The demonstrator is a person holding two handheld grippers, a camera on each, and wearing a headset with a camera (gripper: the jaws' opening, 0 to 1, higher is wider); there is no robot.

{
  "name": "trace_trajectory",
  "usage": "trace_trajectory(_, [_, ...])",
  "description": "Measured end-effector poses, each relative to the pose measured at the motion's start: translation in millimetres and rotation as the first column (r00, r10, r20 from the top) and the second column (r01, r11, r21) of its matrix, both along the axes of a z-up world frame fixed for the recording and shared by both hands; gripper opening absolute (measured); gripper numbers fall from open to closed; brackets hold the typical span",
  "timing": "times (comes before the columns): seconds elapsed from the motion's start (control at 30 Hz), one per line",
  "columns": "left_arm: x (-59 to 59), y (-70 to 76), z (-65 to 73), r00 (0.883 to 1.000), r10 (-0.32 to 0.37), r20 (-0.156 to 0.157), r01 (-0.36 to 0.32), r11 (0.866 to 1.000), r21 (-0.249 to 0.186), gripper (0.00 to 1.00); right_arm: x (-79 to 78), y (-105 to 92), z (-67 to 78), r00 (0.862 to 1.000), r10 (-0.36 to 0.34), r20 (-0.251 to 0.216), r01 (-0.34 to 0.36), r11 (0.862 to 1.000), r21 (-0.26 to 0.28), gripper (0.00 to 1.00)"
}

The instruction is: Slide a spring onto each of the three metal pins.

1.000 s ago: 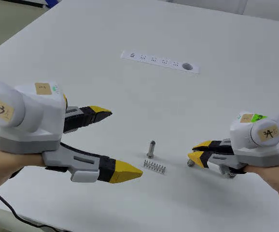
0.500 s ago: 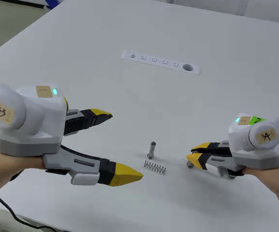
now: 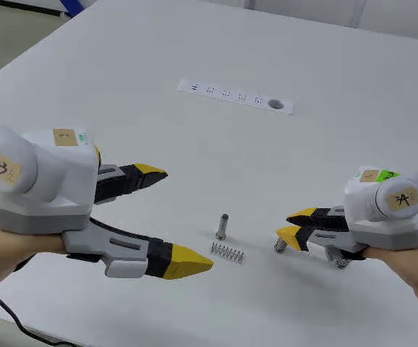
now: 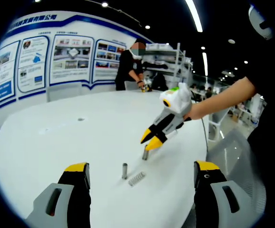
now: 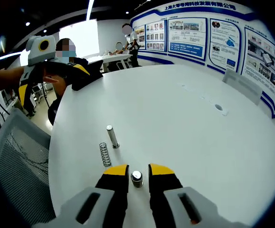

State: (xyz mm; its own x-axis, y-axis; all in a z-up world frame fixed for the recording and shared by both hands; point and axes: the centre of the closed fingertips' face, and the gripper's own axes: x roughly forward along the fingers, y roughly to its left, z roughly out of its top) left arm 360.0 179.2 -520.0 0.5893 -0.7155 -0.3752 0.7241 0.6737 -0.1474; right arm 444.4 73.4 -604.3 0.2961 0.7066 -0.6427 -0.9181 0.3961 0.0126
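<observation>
Little has moved: the right claw (image 3: 282, 225) still hovers, narrowly parted and empty, over a short pin (image 3: 280, 246) on the tabletop (image 3: 325, 79). The spring (image 3: 227, 252) lies flat at its 9 o'clock, long axis 9-to-3, between it and the wide-open left claw (image 3: 184, 217).

My right gripper (image 5: 138, 169) had its two yellow tips close together. A small pin (image 5: 136, 179) stood right between them. I could not tell if they squeezed it. Further out on the white table (image 5: 190, 118), a taller pin (image 5: 112, 136) stood up. A spring (image 5: 104, 154) lay flat just beside it. The left gripper (image 5: 49, 80) was far off, wide open.
</observation>
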Motion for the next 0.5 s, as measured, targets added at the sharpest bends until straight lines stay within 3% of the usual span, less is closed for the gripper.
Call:
trace_trajectory(0.27, [-1.3, -0.1, -0.6, 1.000, -0.007, 0.003, 0.007, 1.000, 0.006, 0.92, -16.8, 27.9, 20.9, 0.997, 0.065, 0.030, -0.066, 0.997, 0.043, 0.18])
trace_trajectory(0.4, [-2.5, 3.1, -0.7, 1.000, -0.004, 0.004, 0.004, 1.000, 0.008, 0.92, -28.9, 45.5, 19.7, 0.994, 0.107, 0.030, -0.108, 0.993, 0.046, 0.18])
trace_trajectory(0.5, [-3.0, 7.0, -0.3, 1.000, 0.005, 0.005, -0.005, 1.000, 0.002, 0.92, -39.4, 55.7, 10.7, 0.989, 0.146, 0.017, -0.146, 0.989, 0.031, 0.18])
